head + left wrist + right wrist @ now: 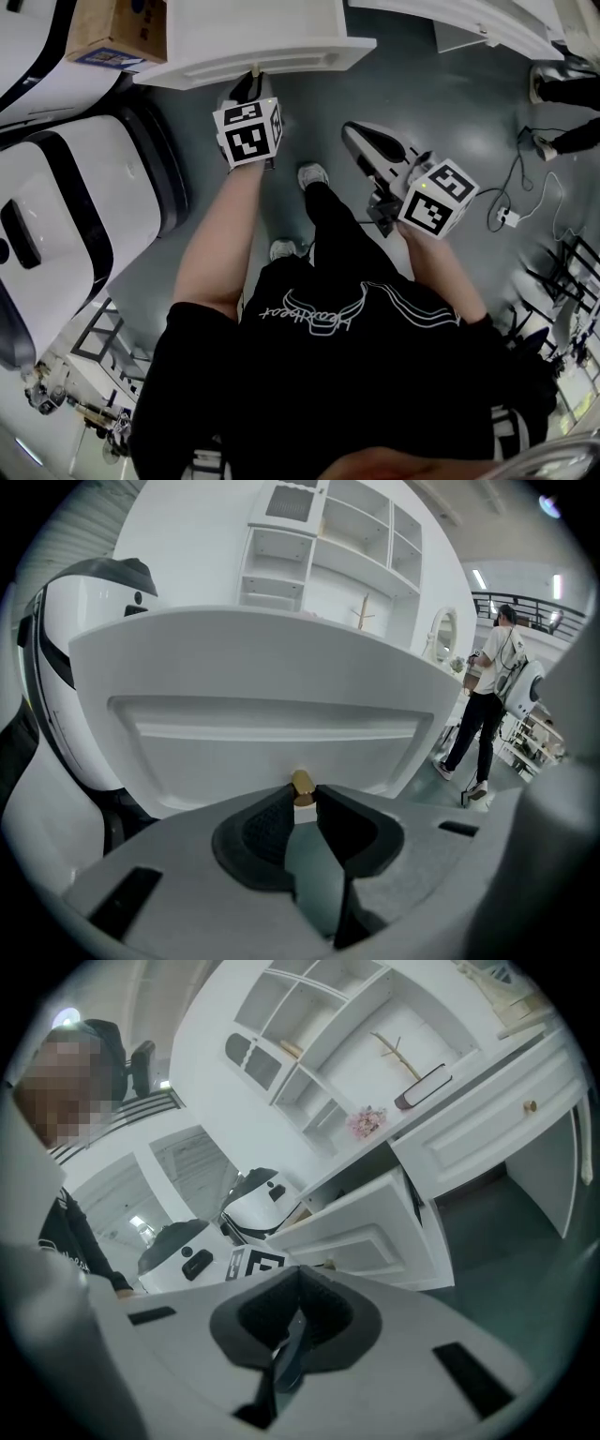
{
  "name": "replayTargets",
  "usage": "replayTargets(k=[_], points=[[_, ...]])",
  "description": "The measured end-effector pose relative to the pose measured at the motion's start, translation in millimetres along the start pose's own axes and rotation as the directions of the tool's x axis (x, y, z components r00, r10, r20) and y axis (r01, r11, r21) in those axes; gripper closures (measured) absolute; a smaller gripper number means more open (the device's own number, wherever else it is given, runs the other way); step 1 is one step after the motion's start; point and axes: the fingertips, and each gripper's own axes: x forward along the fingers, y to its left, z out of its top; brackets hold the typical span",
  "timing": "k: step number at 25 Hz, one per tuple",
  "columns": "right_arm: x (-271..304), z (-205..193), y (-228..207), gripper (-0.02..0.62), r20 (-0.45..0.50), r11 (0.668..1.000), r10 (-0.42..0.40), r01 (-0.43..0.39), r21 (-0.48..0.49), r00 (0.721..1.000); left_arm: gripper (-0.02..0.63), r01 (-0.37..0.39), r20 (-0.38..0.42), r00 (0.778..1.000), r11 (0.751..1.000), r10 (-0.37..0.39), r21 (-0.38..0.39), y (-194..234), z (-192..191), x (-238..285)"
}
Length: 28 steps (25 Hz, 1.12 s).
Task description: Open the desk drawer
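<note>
The white desk drawer [281, 56] stands pulled out from the desk at the top of the head view. Its panelled front [262, 724] fills the left gripper view, with a small brass knob [301, 782] at the lower middle. My left gripper [302, 795] is shut on that knob, one dark pad on each side of it. In the head view the left gripper [251, 86] reaches up to the drawer front. My right gripper [353, 131] hangs over the floor to the right, away from the desk, its jaws [296, 1288] shut with nothing between them. The right gripper view also shows the open drawer [366, 1232].
White rounded machines [75, 187] stand left of me, and a cardboard box [117, 33] lies at the top left. A power strip and cables [511, 216] trail on the floor at the right. A person [487, 714] stands further off. A second drawer [497, 1124] stays closed.
</note>
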Motion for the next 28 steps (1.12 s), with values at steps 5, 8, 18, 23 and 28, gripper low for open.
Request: replayTargets(k=[5, 8, 18, 23, 28], points=[[-1.4, 9.5, 10.7, 0.589, 0.019, 1.0, -0.003, 0.003, -0.024, 1.0, 0.526, 0.056, 0.018, 0.998, 0.998, -0.055, -0.039, 0.6, 5.9, 1.7], [-8.2, 14.2, 19.2, 0.589, 0.017, 0.999, -0.016, 0.016, -0.042, 1.0, 0.482, 0.09, 0.035, 0.995, 0.994, -0.088, -0.053, -0.5, 10.0, -5.9], [-29.6, 40.2, 90.9, 0.589, 0.056, 0.991, 0.021, -0.013, -0.132, 0.998, 0.411, 0.359, 0.071, 0.93, 0.933, -0.36, 0.035, -49.0, 41.2, -130.2], [-42.5, 46.9, 152.1, 0.589, 0.065, 0.98, 0.061, -0.047, -0.191, 0.996, 0.413, 0.417, 0.106, 0.901, 0.907, -0.42, 0.057, -45.5, 55.5, -233.3], [-57.4, 61.2, 216.5, 0.589, 0.093, 0.964, 0.137, -0.111, -0.24, 0.986, 0.419, 0.514, 0.172, 0.846, 0.858, -0.505, -0.012, -36.7, 75.8, -324.0]])
